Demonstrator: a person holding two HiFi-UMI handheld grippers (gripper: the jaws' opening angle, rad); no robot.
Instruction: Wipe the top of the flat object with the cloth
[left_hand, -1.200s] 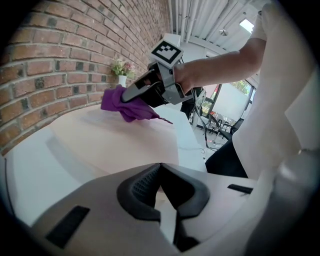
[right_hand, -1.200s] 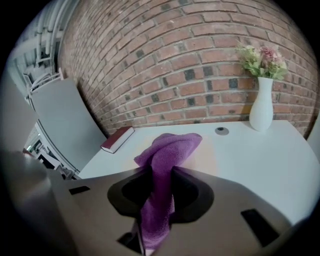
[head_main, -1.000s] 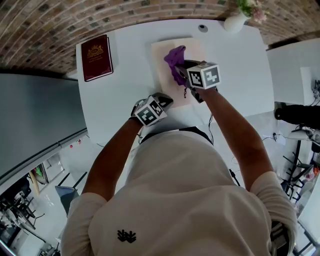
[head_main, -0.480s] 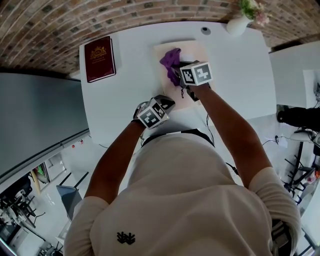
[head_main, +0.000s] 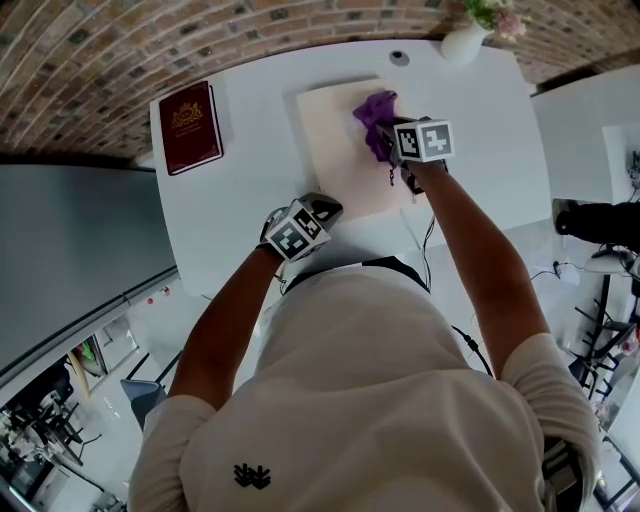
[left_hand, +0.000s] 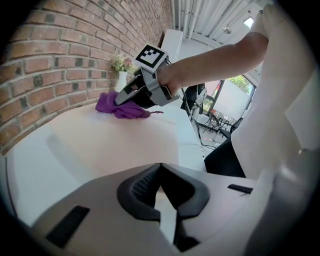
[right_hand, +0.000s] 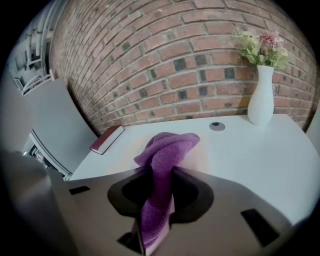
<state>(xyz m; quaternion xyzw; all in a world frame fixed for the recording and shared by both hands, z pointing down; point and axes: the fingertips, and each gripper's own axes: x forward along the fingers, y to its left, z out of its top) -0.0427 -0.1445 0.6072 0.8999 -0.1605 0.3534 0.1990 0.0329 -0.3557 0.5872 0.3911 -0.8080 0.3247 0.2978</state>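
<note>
Presently, a red book (head_main: 190, 127) lies at ten o'clock on the white table (head_main: 250, 170). Near the beige board's (head_main: 335, 150) seven o'clock corner sits the left gripper (head_main: 322, 208), jaws together and empty. The right gripper (head_main: 392, 140) clamps the purple cloth (head_main: 374, 106), which lies on the board's one o'clock corner.

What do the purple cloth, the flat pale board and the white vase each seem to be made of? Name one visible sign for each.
The purple cloth looks like soft terry fabric, matt: fuzzy nap, limp folds. The flat board is pale beige, smooth, matt; wood, card or plastic, I cannot tell. The white vase is probably glazed ceramic: smooth, faint sheen.
</note>
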